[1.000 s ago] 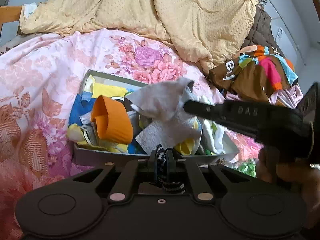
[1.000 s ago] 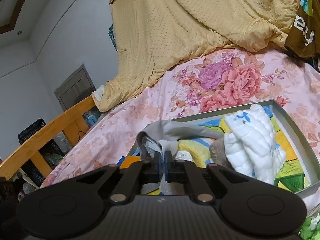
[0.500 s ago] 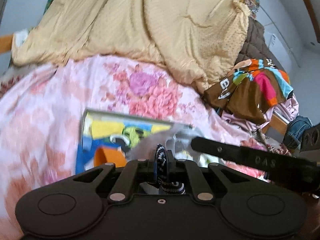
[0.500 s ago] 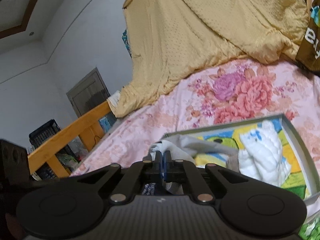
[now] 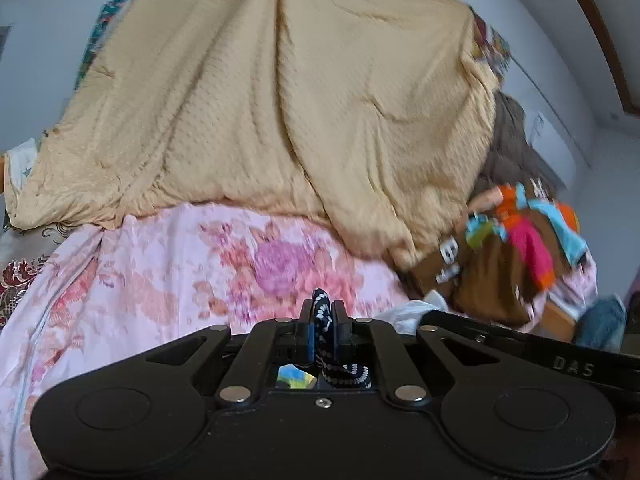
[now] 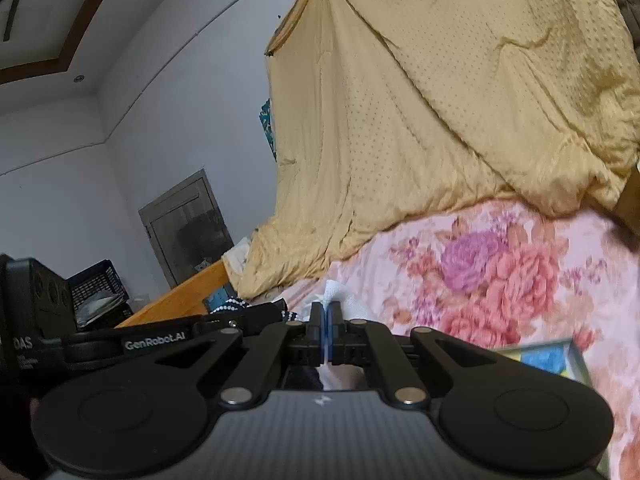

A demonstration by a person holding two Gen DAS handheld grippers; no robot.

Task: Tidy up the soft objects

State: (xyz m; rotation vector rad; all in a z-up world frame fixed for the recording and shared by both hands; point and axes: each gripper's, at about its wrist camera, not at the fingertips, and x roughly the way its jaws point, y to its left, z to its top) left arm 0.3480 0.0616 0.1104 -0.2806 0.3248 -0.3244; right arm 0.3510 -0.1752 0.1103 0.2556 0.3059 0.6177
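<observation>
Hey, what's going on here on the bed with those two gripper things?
A person is sorting soft items on a bed with a pink floral sheet, holding a gripper in each hand. The left gripper is shut on a dark, white-dotted fabric piece. The right gripper is shut on a white cloth. Both are held up above the bed. A corner of the tray shows at lower right in the right wrist view. A yellow quilt is heaped behind.

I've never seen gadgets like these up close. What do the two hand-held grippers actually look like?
Both are matte black plastic. The left gripper and right gripper each have a wide body with two round discs, angled linkage arms joined by silver pins, and narrow fingers with blue pads. White lettering on their sides reads DAS and GenRobot.AI. No cables show.
</observation>
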